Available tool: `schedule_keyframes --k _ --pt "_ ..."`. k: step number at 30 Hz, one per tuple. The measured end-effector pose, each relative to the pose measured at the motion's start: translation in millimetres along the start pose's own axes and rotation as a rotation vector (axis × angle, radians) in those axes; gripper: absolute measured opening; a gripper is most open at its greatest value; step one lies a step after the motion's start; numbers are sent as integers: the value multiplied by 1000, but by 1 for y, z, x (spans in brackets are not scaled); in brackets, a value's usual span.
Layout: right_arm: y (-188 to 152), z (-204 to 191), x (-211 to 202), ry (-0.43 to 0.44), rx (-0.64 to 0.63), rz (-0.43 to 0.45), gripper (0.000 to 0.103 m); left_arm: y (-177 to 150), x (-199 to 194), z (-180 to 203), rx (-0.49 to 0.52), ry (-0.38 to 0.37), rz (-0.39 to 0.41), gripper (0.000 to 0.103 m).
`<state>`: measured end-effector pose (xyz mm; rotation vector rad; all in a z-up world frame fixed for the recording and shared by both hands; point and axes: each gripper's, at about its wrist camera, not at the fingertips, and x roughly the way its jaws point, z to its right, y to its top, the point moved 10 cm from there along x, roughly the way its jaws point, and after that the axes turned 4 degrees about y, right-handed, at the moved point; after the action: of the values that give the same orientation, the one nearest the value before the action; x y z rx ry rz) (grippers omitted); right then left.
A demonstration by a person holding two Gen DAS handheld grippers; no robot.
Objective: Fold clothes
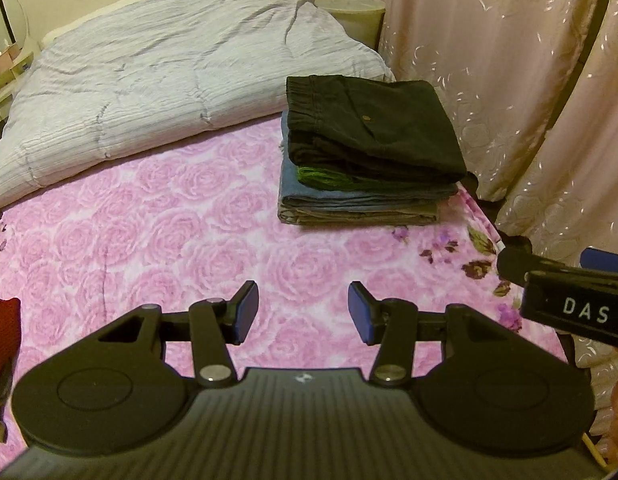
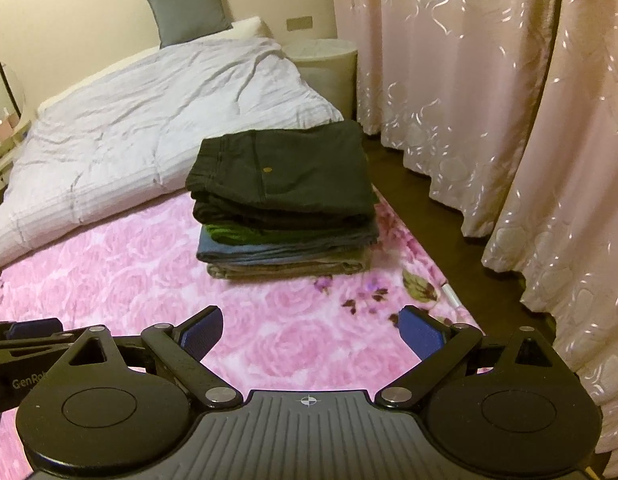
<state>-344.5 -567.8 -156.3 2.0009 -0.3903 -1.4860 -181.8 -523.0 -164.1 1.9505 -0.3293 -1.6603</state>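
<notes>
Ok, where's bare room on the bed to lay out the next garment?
The pink rose blanket is bare from the grey duvet down to the left gripper, left of the folded stack. It is crowded on the stack's side by the curtain; a red item sits at far left.

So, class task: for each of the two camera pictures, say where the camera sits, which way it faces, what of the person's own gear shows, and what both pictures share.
Left wrist: sits on the left tool, facing along the pink rose blanket toward the stack of folded clothes; its fingers are open, and the right tool shows at the right edge.
Right wrist: sits on the right tool, facing the same stack beside the curtain; its fingers are open, and the left tool shows at the left edge.
Shared: stack, blanket, grey duvet, curtain.
</notes>
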Motion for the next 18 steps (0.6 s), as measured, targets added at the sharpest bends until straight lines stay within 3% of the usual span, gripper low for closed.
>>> schedule_keyframes --k 18 --pt "6 27 40 20 -5 -89 97 -1 34 23 -35 22 -52 54"
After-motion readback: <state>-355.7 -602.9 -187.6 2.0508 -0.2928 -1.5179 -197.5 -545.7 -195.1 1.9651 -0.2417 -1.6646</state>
